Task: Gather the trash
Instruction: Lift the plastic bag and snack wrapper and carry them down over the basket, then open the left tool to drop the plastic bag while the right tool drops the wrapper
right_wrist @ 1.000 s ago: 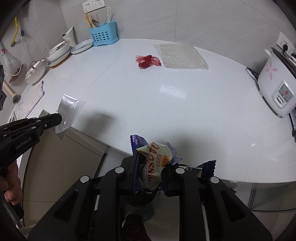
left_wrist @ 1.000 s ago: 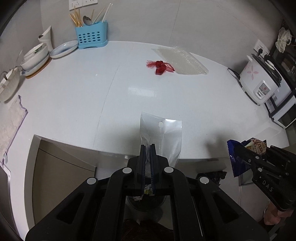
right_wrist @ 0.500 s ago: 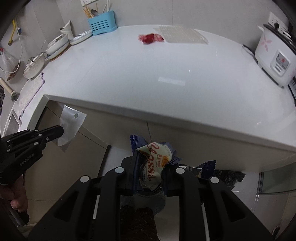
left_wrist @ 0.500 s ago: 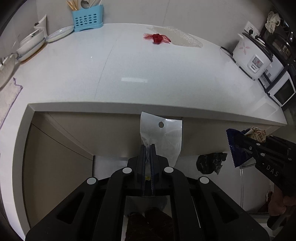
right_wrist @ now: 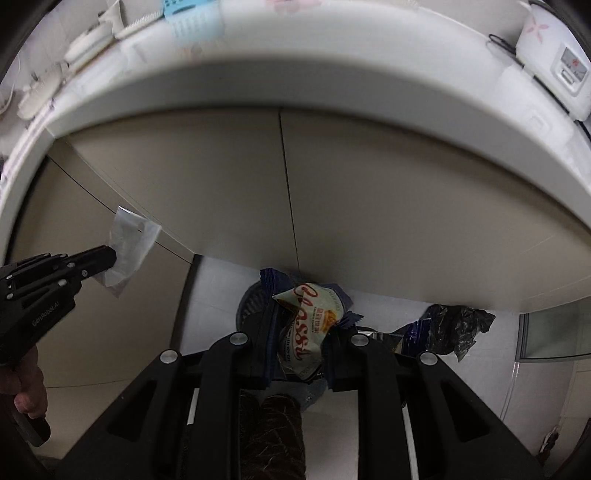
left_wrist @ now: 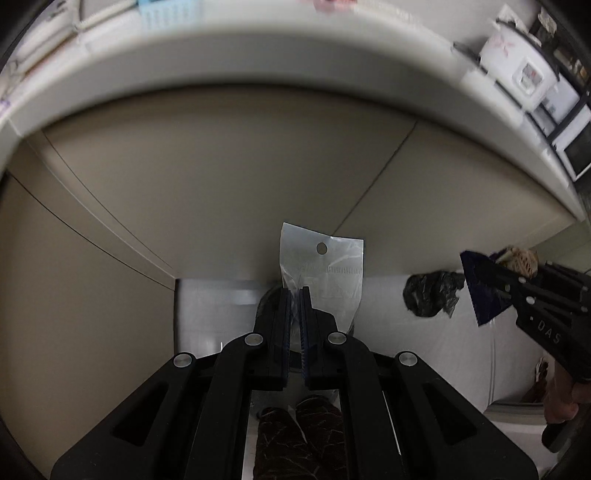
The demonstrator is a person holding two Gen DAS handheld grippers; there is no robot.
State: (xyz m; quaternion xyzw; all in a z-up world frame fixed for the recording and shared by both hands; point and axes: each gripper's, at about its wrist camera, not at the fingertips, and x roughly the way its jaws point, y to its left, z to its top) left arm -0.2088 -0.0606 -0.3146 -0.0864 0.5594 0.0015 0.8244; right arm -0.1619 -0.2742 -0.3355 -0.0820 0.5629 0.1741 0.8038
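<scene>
Below the worktop (right_wrist: 295,74) edge, left tongs (left_wrist: 294,295) are pinching the clear bag (left_wrist: 325,266) and right tongs (right_wrist: 301,325) the snack wrapper (right_wrist: 306,321); centring both over the bin (right_wrist: 251,299) is advisable before releasing.

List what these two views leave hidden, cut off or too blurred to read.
- Bin, right wrist view: mostly hidden behind the snack wrapper and right gripper; its opening can't be judged.
- Bin, left wrist view: covered by the clear bag and left gripper.
- Counter items, both views: smeared by motion blur.
- Wrapper's small print: too small.
- Black bag: contents unseen.
</scene>
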